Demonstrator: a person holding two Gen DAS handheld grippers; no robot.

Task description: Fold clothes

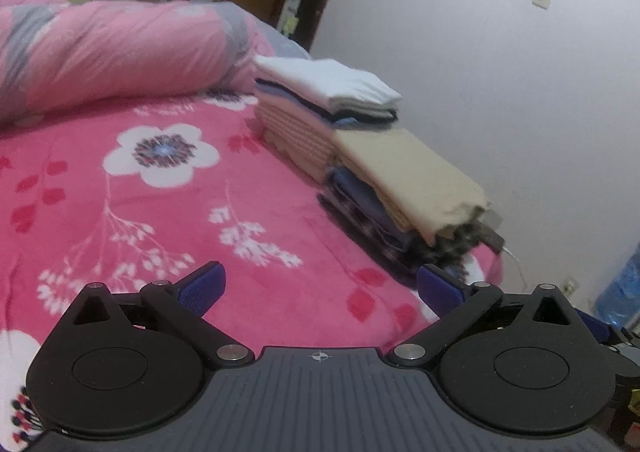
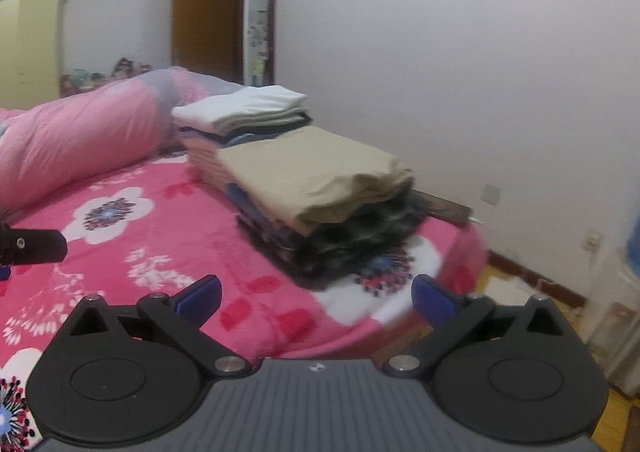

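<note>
Nearest the lens in each view is a gripper body with blue-padded fingers spread wide. Both the left gripper point(image 1: 320, 286) and the right gripper point(image 2: 316, 298) stand fully open, gripping nothing and touching nothing, held above the pink floral bedspread point(image 1: 160, 211).

Two stacks of folded clothes sit along the bed's right edge, close to the wall. The nearer stack point(image 1: 408, 195) has a tan garment on top of blue and dark patterned layers; it lies near the bed's front right corner. The farther stack point(image 1: 324, 99), touching it from behind, is topped by a white garment over dark, blue and beige layers. A rolled pink quilt point(image 1: 112, 51) lies across the far end of the bed, just beside the farther stack.

Only the right wrist view shows the bed's rounded front corner, the wooden floor point(image 2: 516, 284) beyond it, a yellow wardrobe point(image 2: 28, 47) at far left, and a black part point(image 2: 32, 246), probably of the other gripper, over the bedspread's left side. The left wrist view alone shows a blue water bottle point(image 1: 622, 292) at the right edge. Both views show the open brown door point(image 2: 208, 7).
</note>
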